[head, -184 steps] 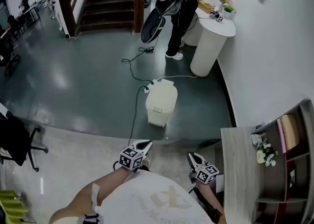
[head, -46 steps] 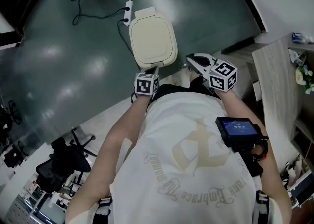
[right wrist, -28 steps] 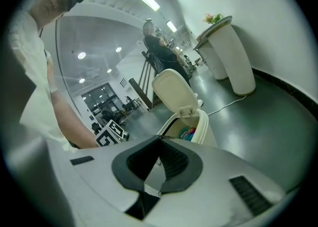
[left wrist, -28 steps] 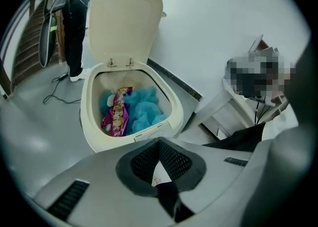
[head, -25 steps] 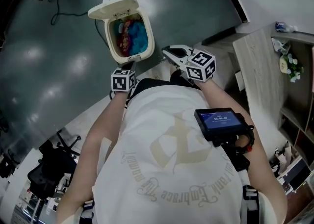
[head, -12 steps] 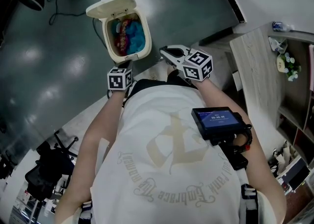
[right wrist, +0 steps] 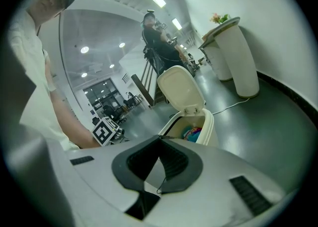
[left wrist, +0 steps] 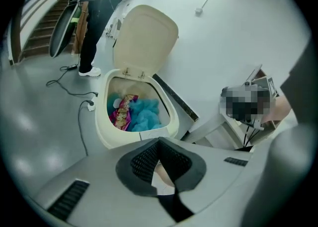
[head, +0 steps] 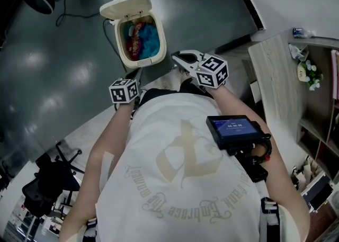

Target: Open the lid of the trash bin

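A cream trash bin [head: 157, 58] stands on the dark floor [head: 63, 77] just ahead of the person, its lid [head: 126, 7] tipped upright – blue and pink rubbish [head: 142, 38] shows inside. The left hand-held gripper [left wrist: 159, 144] and right hand-held gripper [head: 179, 57] hover near the bin's front edge – both pinched closed on nothing.

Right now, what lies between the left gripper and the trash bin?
Nothing. In the left gripper view, the left gripper points its shut jaws at the trash bin, no object between.
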Motion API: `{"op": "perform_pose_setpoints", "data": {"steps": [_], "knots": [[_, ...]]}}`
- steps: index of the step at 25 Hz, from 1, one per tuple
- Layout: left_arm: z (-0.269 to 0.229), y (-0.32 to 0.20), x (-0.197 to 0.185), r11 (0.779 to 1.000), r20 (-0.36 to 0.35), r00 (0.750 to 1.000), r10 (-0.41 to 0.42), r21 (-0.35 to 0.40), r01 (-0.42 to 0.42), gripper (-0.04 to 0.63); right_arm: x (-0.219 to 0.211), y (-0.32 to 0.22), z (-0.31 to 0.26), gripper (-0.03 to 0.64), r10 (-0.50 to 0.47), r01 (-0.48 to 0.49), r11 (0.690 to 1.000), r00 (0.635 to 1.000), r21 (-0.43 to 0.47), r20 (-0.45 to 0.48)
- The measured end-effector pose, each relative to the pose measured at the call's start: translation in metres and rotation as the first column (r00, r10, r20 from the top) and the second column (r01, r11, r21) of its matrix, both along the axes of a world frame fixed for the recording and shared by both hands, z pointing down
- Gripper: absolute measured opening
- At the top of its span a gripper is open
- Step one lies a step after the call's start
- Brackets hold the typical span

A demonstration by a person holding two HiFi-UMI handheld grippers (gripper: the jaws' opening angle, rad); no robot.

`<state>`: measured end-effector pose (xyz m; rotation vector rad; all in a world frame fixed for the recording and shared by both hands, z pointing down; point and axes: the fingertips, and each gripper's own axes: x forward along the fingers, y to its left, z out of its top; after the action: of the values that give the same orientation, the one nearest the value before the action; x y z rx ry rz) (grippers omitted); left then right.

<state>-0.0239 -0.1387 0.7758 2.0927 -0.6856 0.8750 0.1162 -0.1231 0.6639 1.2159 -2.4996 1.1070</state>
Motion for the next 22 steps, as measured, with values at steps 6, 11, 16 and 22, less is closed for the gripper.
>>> {"op": "perform_pose_setpoints", "data": {"steps": [6, 11, 16, 22], "knots": [[-0.029, -0.005, -0.003, 0.997, -0.05, 0.999, -0.014, 0.076, 0.018, 0.014, -0.01, 0.004, 0.001, 0.006, -0.028, 0.028, 1.0, 1.0, -0.003, -0.009], [-0.07, -0.017, -0.031, 0.989, -0.122, 0.991, -0.062, 0.125, 0.078, 0.014, -0.045, -0.009, -0.019, 0.006, -0.047, 0.048, 0.999, 0.999, 0.022, -0.023], [-0.102, -0.018, -0.043, 0.979, -0.182, 0.98, -0.085, 0.167, 0.116, 0.014, -0.06, -0.015, -0.04, 0.006, -0.052, 0.052, 0.997, 0.999, 0.063, -0.009], [-0.124, -0.021, -0.063, 0.962, -0.218, 0.968, -0.122, 0.212, 0.169, 0.014, -0.071, -0.024, -0.07, 0.005, -0.066, 0.063, 0.989, 0.998, 0.137, 0.019]]}}
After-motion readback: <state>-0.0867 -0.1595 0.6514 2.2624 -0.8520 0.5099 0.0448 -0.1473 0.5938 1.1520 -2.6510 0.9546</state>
